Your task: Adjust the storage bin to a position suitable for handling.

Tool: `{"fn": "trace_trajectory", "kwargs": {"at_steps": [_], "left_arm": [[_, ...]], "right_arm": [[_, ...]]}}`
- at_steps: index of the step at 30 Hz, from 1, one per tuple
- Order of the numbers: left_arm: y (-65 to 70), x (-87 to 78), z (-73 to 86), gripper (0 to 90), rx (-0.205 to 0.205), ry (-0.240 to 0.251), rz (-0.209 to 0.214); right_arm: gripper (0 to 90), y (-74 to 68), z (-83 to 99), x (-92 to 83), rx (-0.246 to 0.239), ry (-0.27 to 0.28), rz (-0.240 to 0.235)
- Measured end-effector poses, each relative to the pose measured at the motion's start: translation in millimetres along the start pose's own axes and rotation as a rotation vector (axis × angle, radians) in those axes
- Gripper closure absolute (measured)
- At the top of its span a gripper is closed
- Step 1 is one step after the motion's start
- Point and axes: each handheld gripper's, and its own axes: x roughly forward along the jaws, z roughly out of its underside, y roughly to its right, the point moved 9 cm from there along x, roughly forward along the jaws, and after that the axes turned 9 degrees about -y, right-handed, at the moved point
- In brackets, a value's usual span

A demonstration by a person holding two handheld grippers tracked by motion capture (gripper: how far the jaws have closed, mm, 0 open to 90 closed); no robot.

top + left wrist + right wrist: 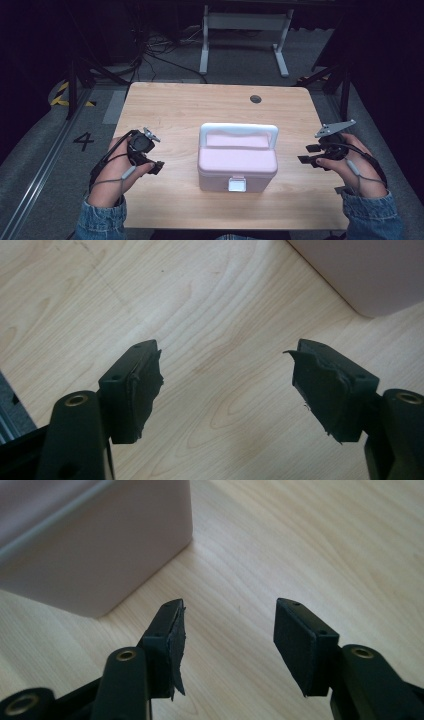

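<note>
Sitting closed between the two claws, the pink box has its white handle raised and its front latch shut. The left gripper and right gripper flank it — both jaws wide, holding nothing. Likely an approach step; next probably calls for reaching the latch.

A "4" is marked on the floor.

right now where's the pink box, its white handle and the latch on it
pink box (237, 162), high view, middle of its closed lid
white handle (239, 128), high view, top bar of the raised handle
latch (236, 184), high view, front face of the clasp
</note>
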Motion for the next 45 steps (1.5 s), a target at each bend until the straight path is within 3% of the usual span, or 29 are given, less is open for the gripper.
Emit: {"fn": "trace_trajectory", "kwargs": {"at_steps": [4, 11, 13, 15, 17, 19, 22, 27, 29, 30, 32, 36, 38, 40, 45], "left_arm": [[1.1, 2.3, -0.5, 28.3, 0.011, -0.012, 0.0], [2.4, 0.1, -3.7, 28.4, 0.015, 0.006, 0.008], [1.5, -0.9, -7.6, 27.7, 0.02, 0.043, 0.007], [-1.0, -4.1, -13.1, 21.5, 0.024, 0.094, -0.009], [-3.3, -9.9, -18.6, 22.7, 0.005, 0.15, -0.007], [-2.4, -14.7, -23.5, 22.5, 0.014, 0.194, 0.01], [3.1, -17.0, -28.2, 26.0, 0.035, 0.217, 0.047], [17.7, -21.7, -40.0, 32.8, 0.132, 0.259, 0.104], [20.7, -23.2, -42.5, 33.9, 0.147, 0.28, 0.119], [27.4, -26.7, -46.8, 33.9, 0.167, 0.307, 0.163], [34.3, -30.0, -53.6, 36.3, 0.189, 0.35, 0.195], [46.2, -32.7, -67.3, 38.4, 0.206, 0.421, 0.254], [47.8, -32.9, -70.2, 38.2, 0.212, 0.434, 0.262], [50.8, -34.7, -80.7, 36.6, 0.213, 0.493, 0.272], [52.6, -36.3, -89.9, 36.1, 0.184, 0.518, 0.264]], "right_arm": [[45.4, -1.9, 3.2, 3.7, -0.014, -0.026, -0.009], [43.3, -1.2, 2.8, 3.3, -0.018, -0.016, 0.0], [43.2, -1.0, 3.4, 3.3, -0.014, -0.018, 0.0], [43.3, -1.1, 3.8, 3.3, -0.012, -0.017, -0.002], [43.2, -2.1, 5.1, 3.2, -0.006, -0.016, -0.007], [43.1, -2.8, 7.6, 3.0, -0.001, -0.016, -0.013], [42.9, -1.4, 12.7, 1.6, 0.012, -0.02, -0.006], [42.9, -0.3, 19.1, -1.0, 0.02, -0.017, 0.006], [42.9, -0.4, 20.3, -1.3, 0.018, -0.018, 0.006], [42.9, -1.0, 21.5, -1.5, 0.022, -0.021, 0.003], [42.9, -1.9, 25.3, -1.2, 0.024, -0.027, 0.001], [42.9, -3.5, 29.8, 0.0, 0.03, -0.029, -0.006], [42.9, -4.3, 31.0, 0.2, 0.035, -0.03, -0.007], [42.8, -4.8, 33.4, 1.4, 0.034, -0.035, -0.005], [42.8, -7.8, 35.7, 4.0, 0.035, -0.046, -0.015]]}}
